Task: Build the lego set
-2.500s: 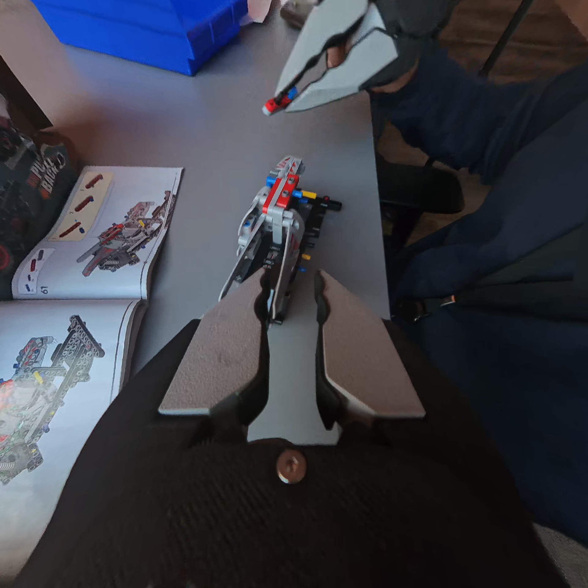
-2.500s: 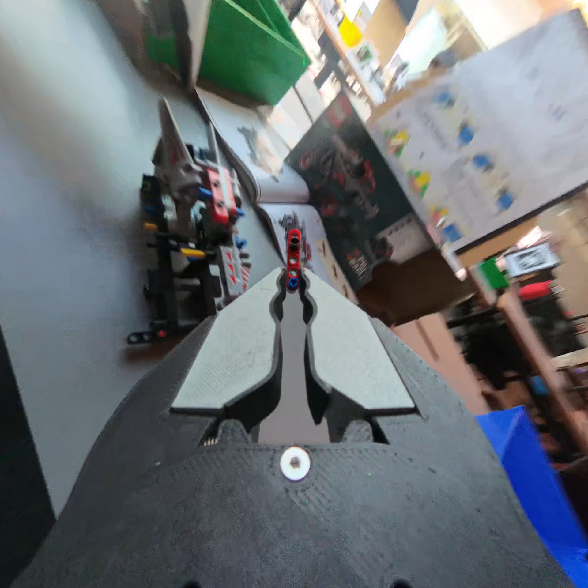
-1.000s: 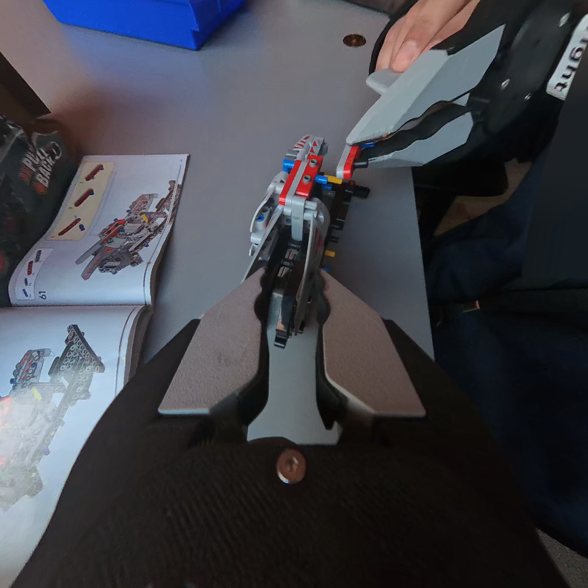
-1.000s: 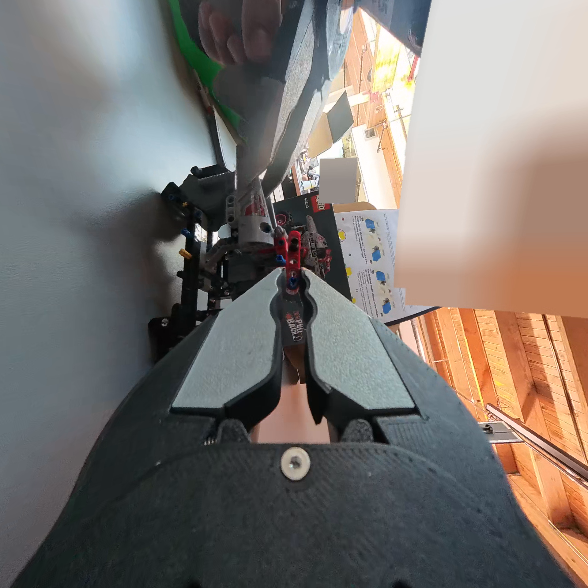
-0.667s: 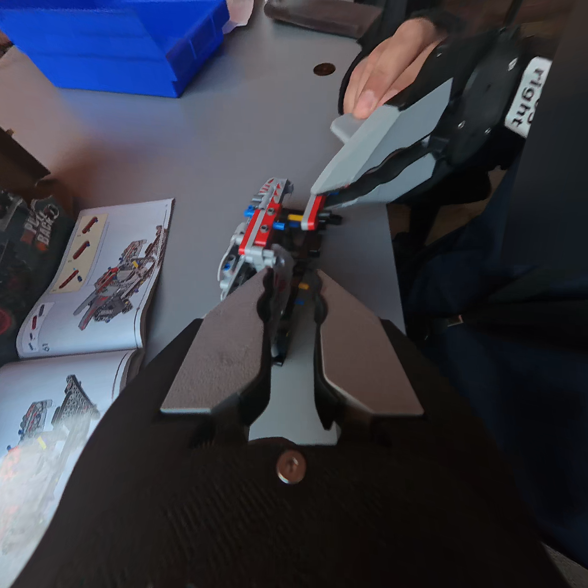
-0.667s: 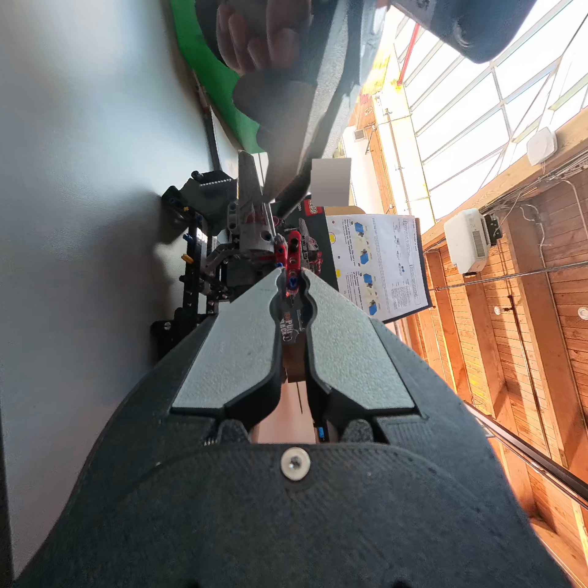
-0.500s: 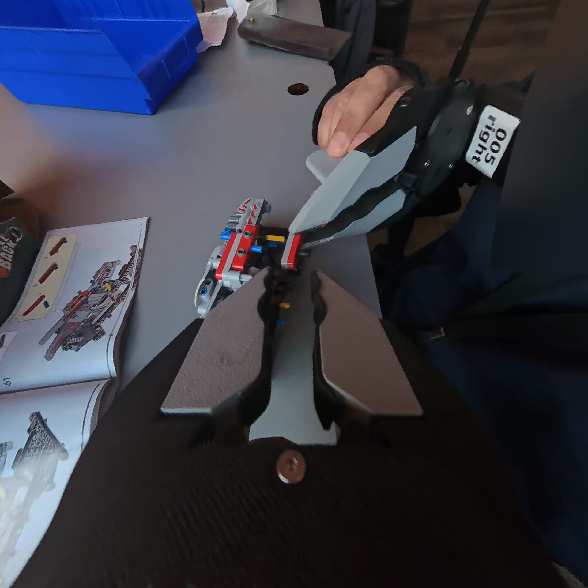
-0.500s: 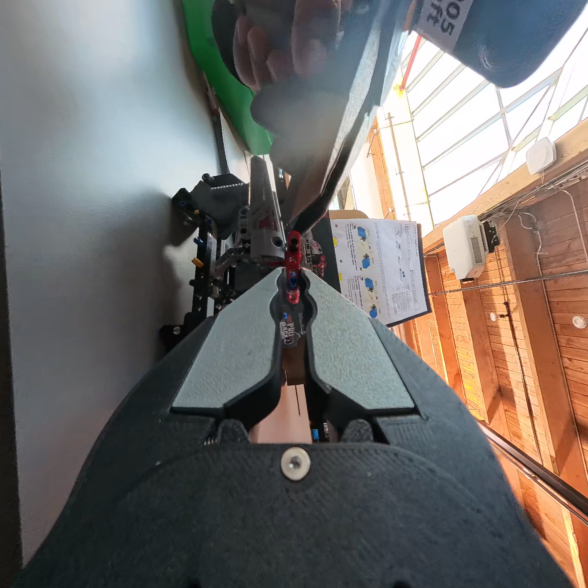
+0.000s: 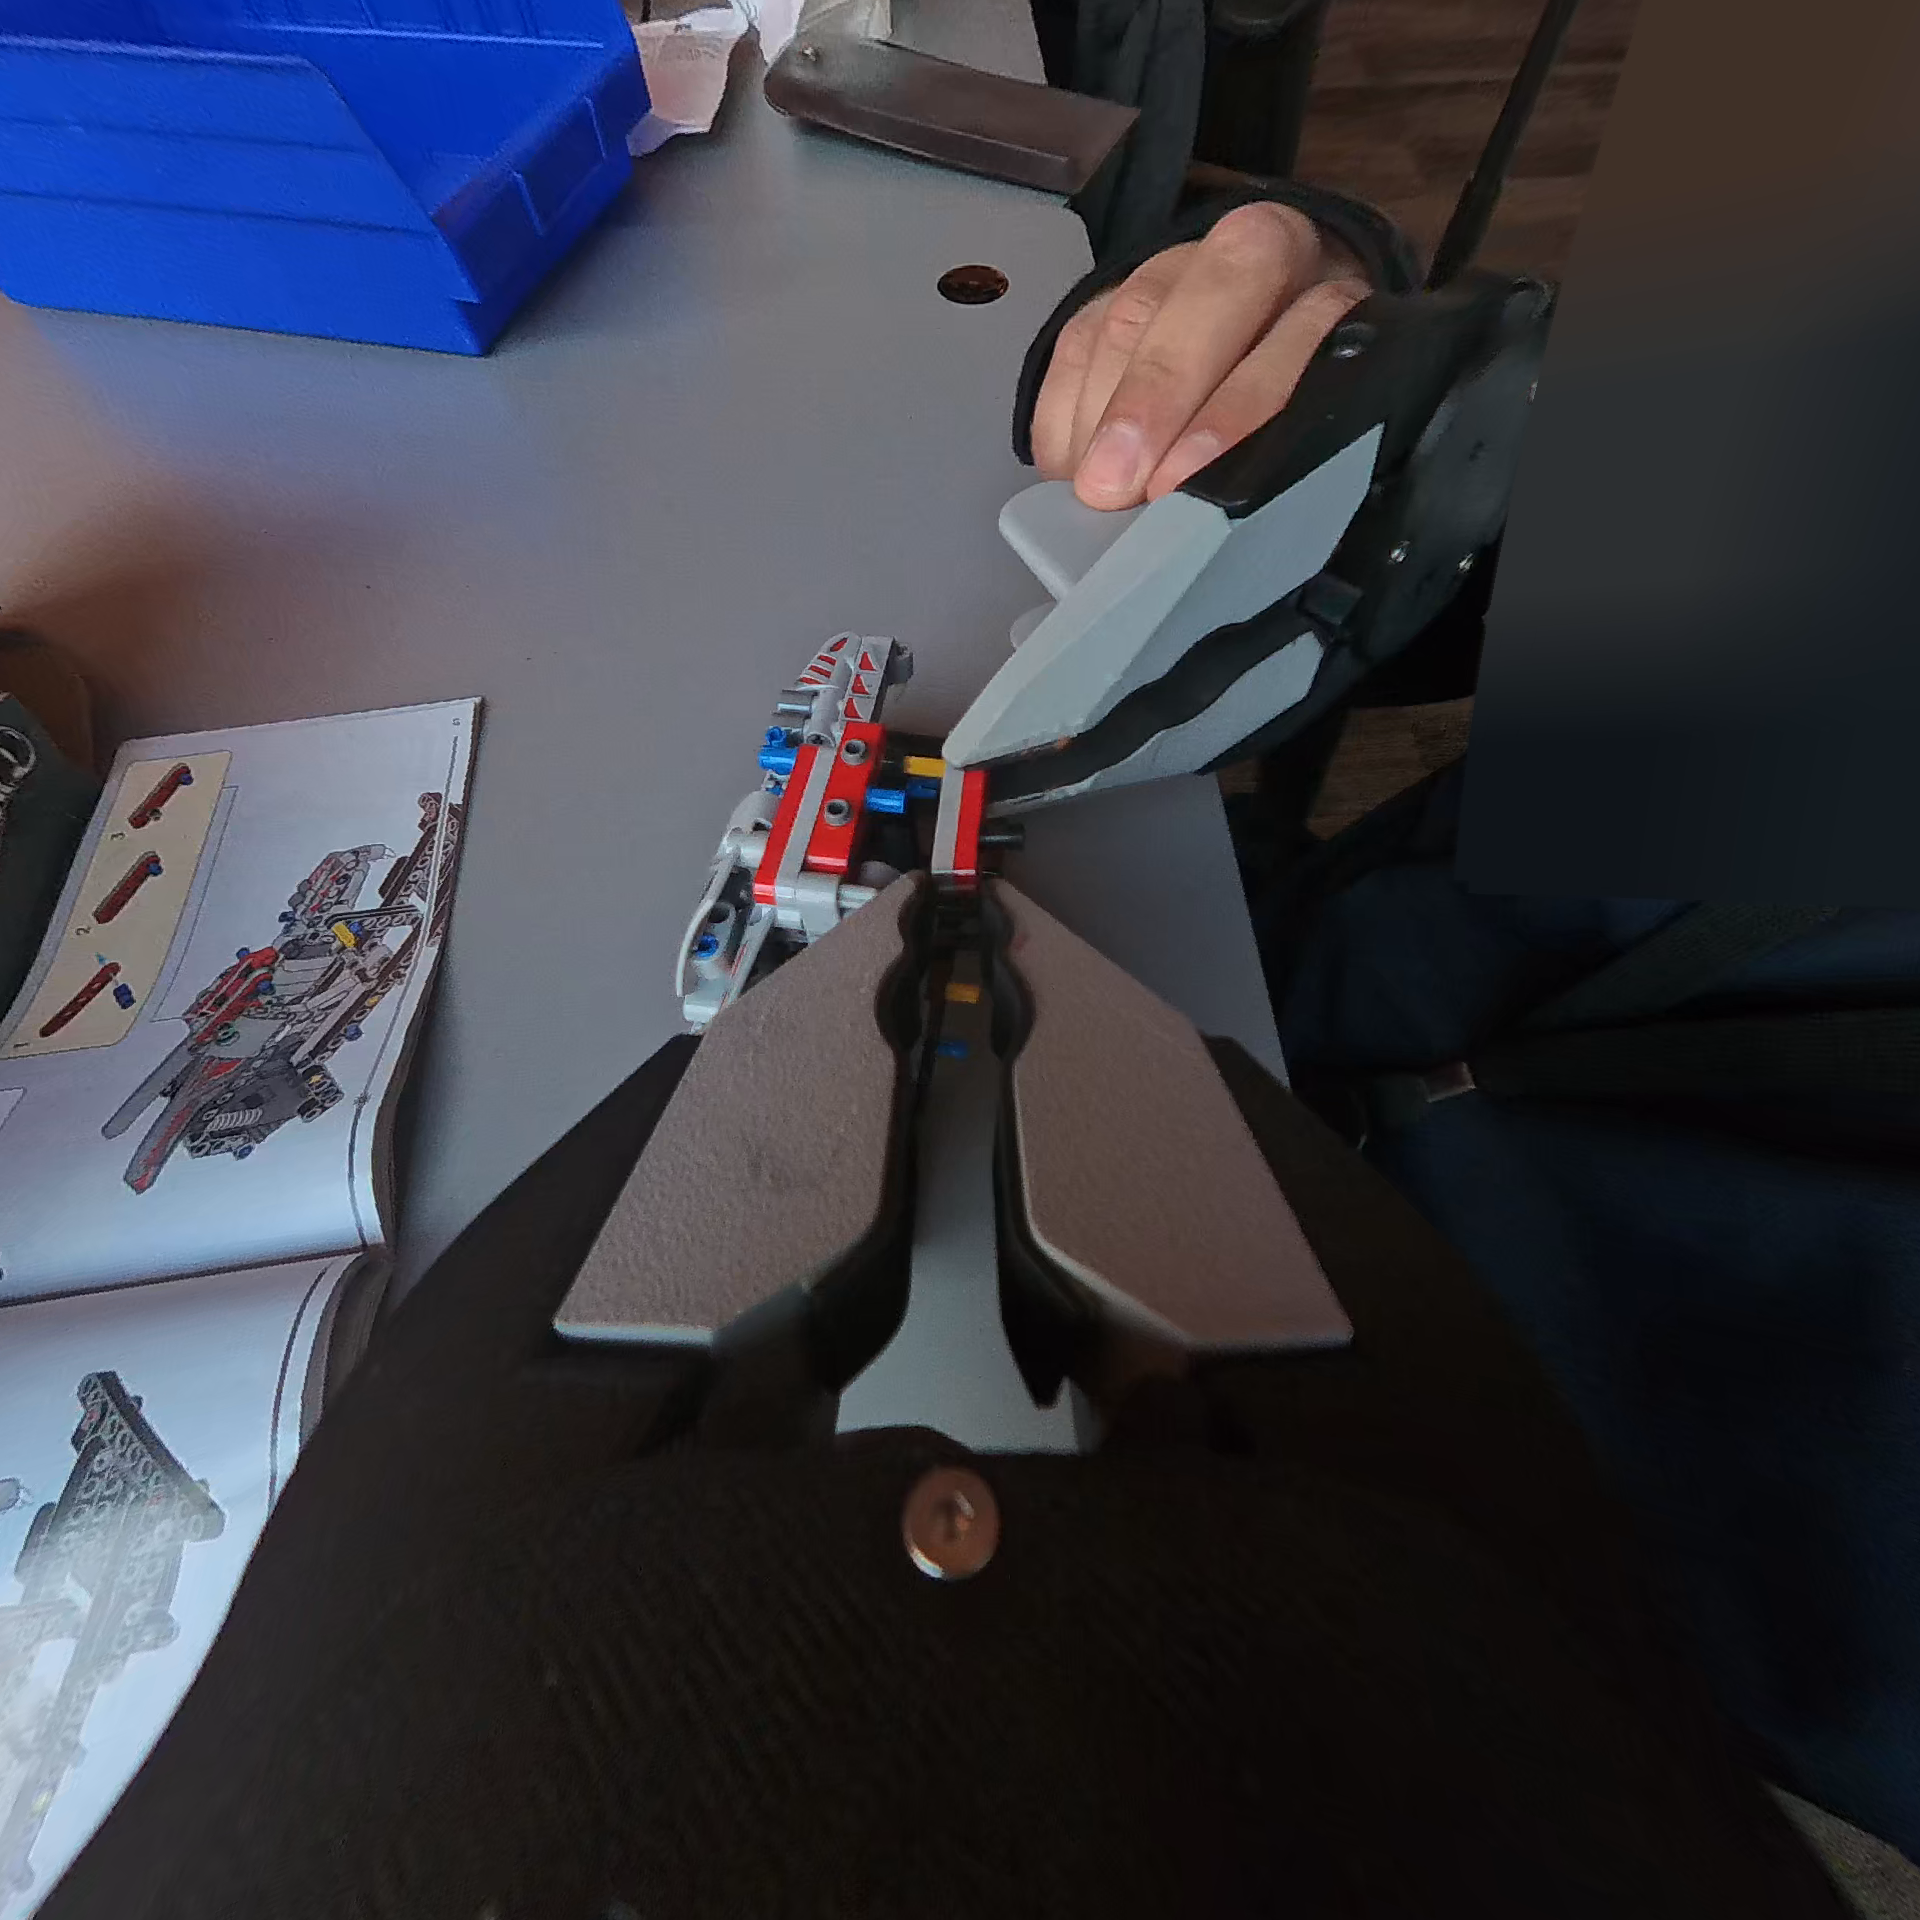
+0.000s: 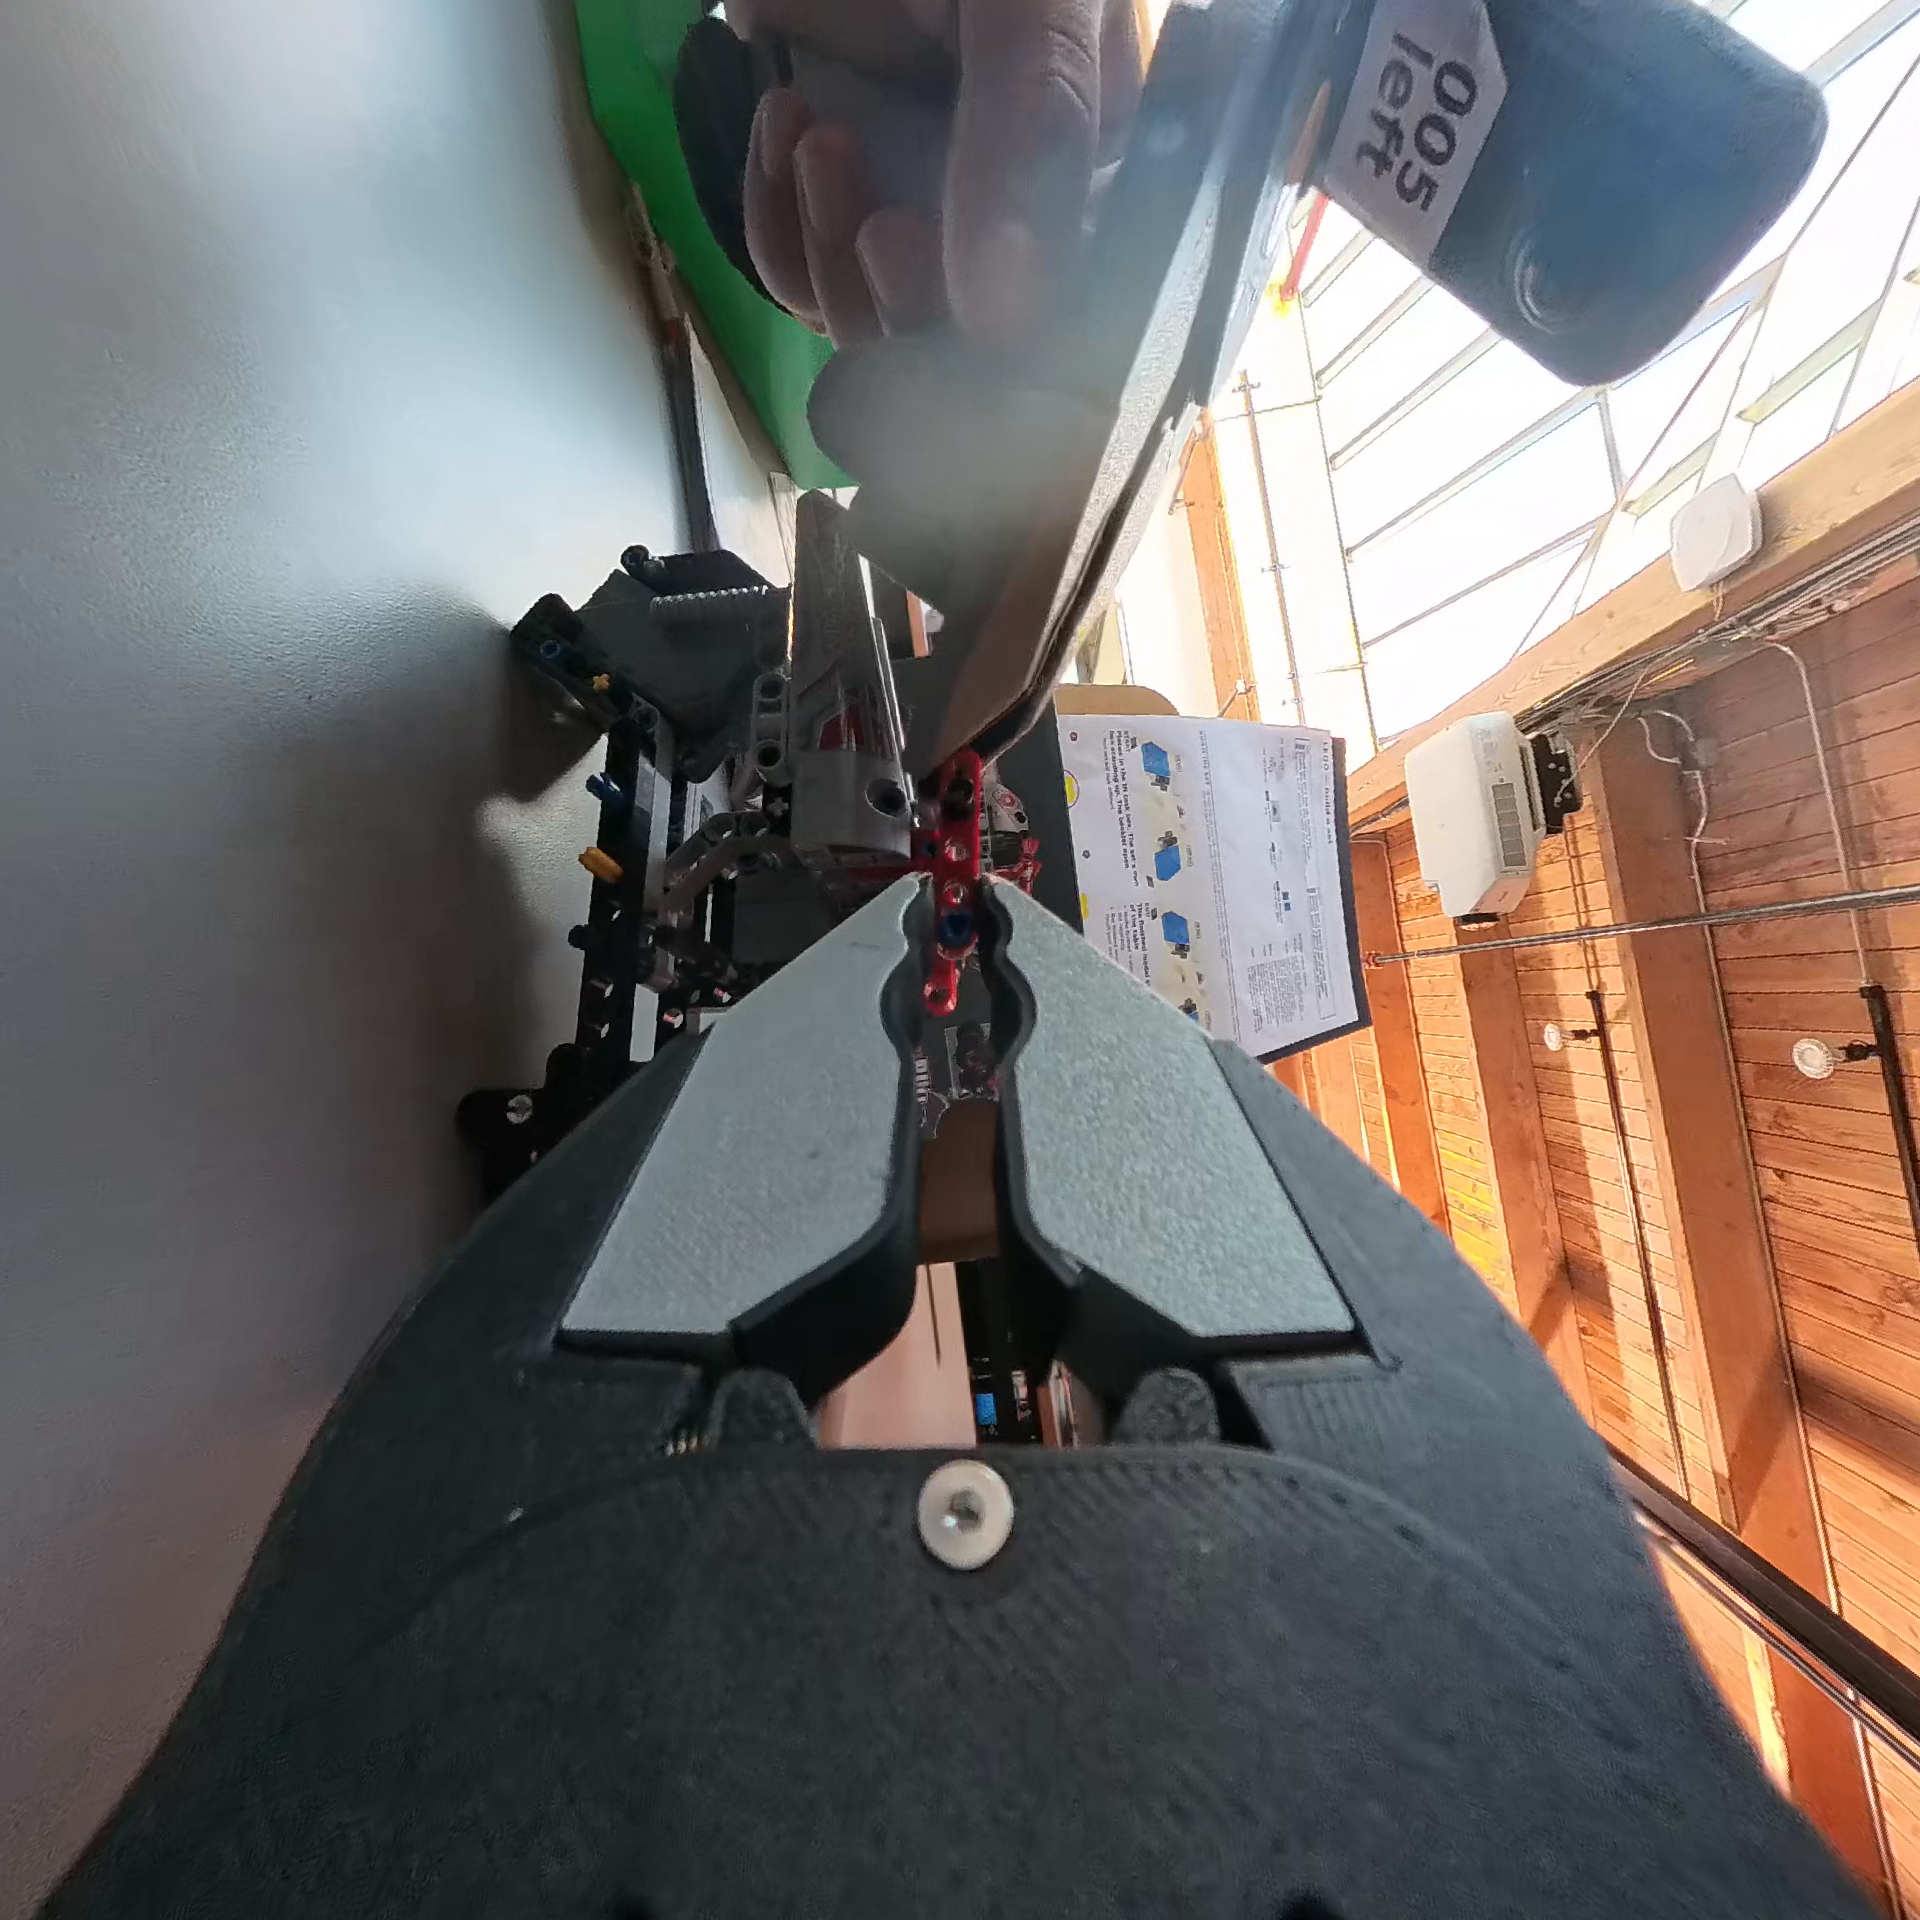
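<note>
The half-built grey, red and black lego model [image 9: 805, 831] lies on the grey table [image 9: 520, 540]; it also shows in the right wrist view [image 10: 727, 831]. My right gripper [image 10: 951, 914] is shut on a thin red beam [image 10: 954, 883] and holds it against the model's side. In the left wrist view the right gripper [image 9: 971, 764] comes in from the upper right with the red beam [image 9: 961, 821]. My left gripper [image 9: 954, 888] has its tips drawn in narrow around the beam's other end, over the model's black frame. The left gripper [image 10: 951, 738] meets the beam from above.
An open instruction booklet [image 9: 239, 987] lies left of the model. A blue bin [image 9: 312, 156] stands at the back left. The table edge [image 9: 1247, 935] runs just right of the model. A green bin [image 10: 727, 312] and the lego box [image 10: 1205, 883] lie beyond.
The right gripper has brought the red beam down to the model's right side. The left gripper has shifted to that side and its jaws have narrowed onto the beam's end.
</note>
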### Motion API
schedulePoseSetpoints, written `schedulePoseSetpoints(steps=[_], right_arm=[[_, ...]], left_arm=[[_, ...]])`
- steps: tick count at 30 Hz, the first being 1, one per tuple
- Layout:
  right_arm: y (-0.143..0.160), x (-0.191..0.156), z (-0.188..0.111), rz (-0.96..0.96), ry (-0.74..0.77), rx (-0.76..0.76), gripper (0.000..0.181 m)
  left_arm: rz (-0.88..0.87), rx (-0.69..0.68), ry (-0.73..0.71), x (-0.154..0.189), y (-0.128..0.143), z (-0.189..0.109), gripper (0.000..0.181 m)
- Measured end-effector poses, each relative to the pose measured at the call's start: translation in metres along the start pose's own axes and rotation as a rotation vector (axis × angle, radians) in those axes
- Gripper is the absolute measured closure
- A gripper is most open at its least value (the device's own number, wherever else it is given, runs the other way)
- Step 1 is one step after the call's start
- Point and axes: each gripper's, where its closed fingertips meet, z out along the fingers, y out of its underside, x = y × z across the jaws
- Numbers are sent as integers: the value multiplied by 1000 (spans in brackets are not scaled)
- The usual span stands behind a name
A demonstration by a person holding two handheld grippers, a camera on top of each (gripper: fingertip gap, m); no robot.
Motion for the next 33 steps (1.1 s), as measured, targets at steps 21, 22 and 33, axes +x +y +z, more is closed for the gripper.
schedulePoseSetpoints(steps=[21,22,33], right_arm=[[-3,1,-8,432,-254,123,153],[-6,-4,-6,373,-250,109,153],[0,-5,12,27,-96,-51,176]], left_arm=[[-22,-14,13,-5,3,-1,177],[-22,-13,12,-5,3,-1,177],[-17,-10,18,-5,3,-1,176]])
